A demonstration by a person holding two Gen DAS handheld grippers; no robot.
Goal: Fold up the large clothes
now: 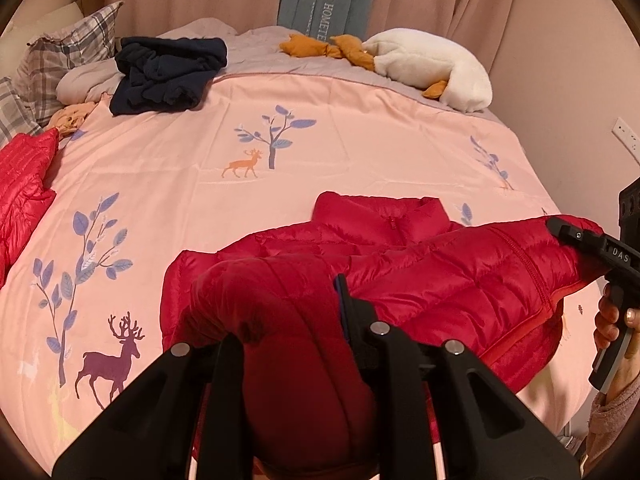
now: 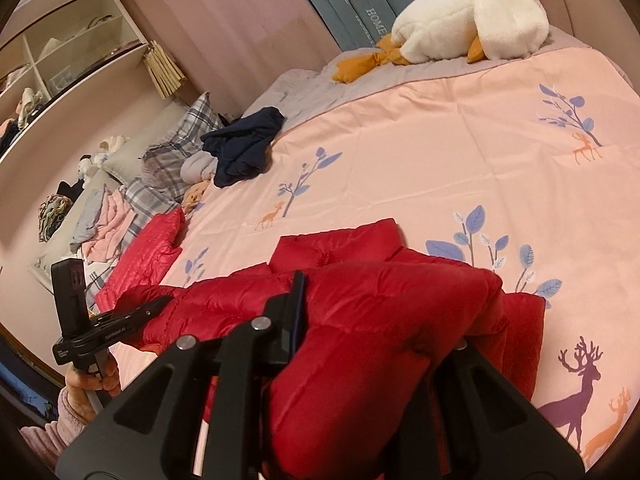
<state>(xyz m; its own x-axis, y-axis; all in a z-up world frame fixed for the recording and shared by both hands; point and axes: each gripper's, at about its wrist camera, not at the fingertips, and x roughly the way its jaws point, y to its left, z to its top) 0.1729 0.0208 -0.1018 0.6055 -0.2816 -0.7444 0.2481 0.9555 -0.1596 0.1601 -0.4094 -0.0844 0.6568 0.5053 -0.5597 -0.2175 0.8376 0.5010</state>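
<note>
Left wrist view: my left gripper (image 1: 304,320) has its jaws clamped on a puffy fold of the red quilted jacket (image 1: 440,276), which sprawls collar-up on the pink deer-print bed (image 1: 192,152). A navy garment (image 1: 168,74) lies beyond.

Right wrist view: my right gripper (image 2: 384,320) pinches the jacket's other side, jaws closed. A white plush goose (image 2: 468,20) rests near the curtains (image 2: 224,12).

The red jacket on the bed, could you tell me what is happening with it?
A person holds a gripper in each hand, and both are shut on the red jacket. The left gripper and right gripper pinch its near edge. Its collar end lies on the pink bedspread.
</note>
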